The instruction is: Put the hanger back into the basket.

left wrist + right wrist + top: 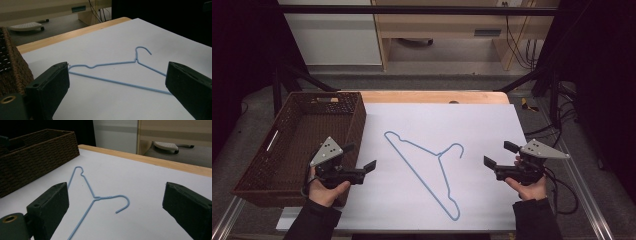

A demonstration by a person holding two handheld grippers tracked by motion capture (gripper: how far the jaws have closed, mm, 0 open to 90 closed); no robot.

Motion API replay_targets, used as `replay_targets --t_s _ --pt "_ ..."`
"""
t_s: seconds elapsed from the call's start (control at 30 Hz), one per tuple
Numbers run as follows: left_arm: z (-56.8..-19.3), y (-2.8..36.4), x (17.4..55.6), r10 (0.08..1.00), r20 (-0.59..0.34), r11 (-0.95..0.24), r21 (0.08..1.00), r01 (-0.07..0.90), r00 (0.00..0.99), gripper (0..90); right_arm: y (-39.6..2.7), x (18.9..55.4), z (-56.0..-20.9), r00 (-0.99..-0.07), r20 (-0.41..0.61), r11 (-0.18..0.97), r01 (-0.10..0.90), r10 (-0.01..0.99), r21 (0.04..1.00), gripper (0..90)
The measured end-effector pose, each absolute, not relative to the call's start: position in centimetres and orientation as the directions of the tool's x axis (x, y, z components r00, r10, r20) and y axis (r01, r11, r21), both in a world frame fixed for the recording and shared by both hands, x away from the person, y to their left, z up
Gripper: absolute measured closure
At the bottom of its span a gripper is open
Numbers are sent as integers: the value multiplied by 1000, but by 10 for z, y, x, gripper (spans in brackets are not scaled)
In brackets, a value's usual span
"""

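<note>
Blue wire forms the hanger, which is laid flat on the white sheet covering the table, its hook turned toward the right side. A brown woven basket is set at the left of the sheet. The left gripper is held beside the basket with its jaws spread wide and nothing between them. The right gripper is held near the sheet's right edge, jaws likewise wide apart and empty. The hanger is touched by neither.
</note>
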State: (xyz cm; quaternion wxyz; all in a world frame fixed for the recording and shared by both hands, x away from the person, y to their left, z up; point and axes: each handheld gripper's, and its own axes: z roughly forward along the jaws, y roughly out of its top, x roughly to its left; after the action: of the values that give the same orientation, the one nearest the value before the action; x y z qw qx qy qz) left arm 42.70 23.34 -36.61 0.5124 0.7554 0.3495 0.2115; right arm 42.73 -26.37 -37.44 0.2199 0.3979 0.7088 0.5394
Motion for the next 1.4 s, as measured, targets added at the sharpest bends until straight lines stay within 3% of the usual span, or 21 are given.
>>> replay_targets --t_s 0.73,0.97,1.2,1.4 --pt "-371 209 422 708 -11 -289 908 304 706 53 -221 433 -369 -614 69 234 400 786 886 114" --pt "-376 203 423 700 -14 -307 897 318 714 53 -191 448 -379 -629 61 312 465 775 828 186" --pt "-379 201 424 696 -13 -317 891 324 718 53 -161 465 -389 -664 24 435 517 747 737 211" --pt "-380 200 425 696 -12 -320 890 325 718 53 -143 476 -393 -665 22 470 551 747 689 235"
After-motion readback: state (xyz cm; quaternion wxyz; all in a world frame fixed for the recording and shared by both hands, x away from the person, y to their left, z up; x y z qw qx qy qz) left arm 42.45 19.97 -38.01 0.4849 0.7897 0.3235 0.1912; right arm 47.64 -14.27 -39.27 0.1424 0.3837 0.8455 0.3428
